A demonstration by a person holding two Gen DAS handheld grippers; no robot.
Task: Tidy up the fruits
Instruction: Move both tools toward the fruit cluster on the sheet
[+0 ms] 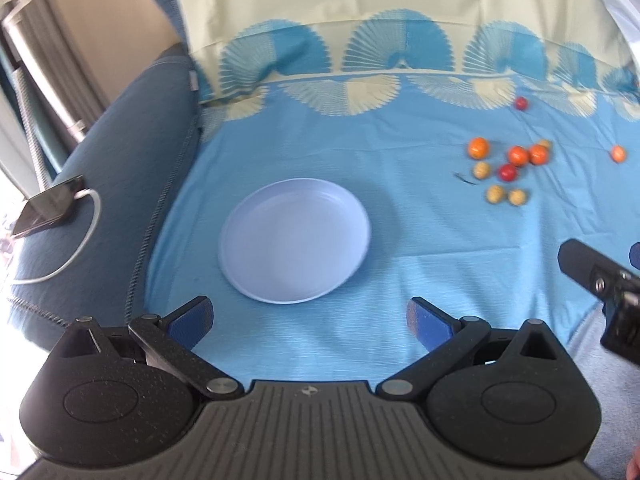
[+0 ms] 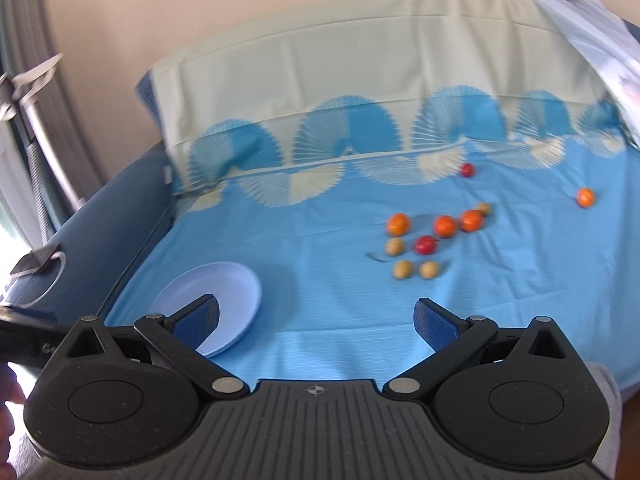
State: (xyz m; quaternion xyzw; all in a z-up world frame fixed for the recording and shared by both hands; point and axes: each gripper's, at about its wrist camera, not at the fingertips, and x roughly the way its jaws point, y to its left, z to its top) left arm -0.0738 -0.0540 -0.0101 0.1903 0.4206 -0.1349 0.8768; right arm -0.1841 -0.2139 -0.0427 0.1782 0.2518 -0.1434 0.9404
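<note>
My left wrist camera sits just behind my left gripper [image 1: 310, 322], looking forward and steeply down between its spread fingers at the pale plate [image 1: 294, 240], which lies near and almost centred. My right wrist camera rides behind my right gripper [image 2: 316, 322] and looks forward at a shallower angle, taking in more of the wall and the fan-patterned sheet [image 2: 320, 312]. Both views share the plate [image 2: 224, 292], the scattered fruits [image 1: 516, 156] [image 2: 444, 226] and the sheet [image 1: 320, 148]; the left view also catches my right gripper [image 1: 600, 276] at its right edge.
</note>
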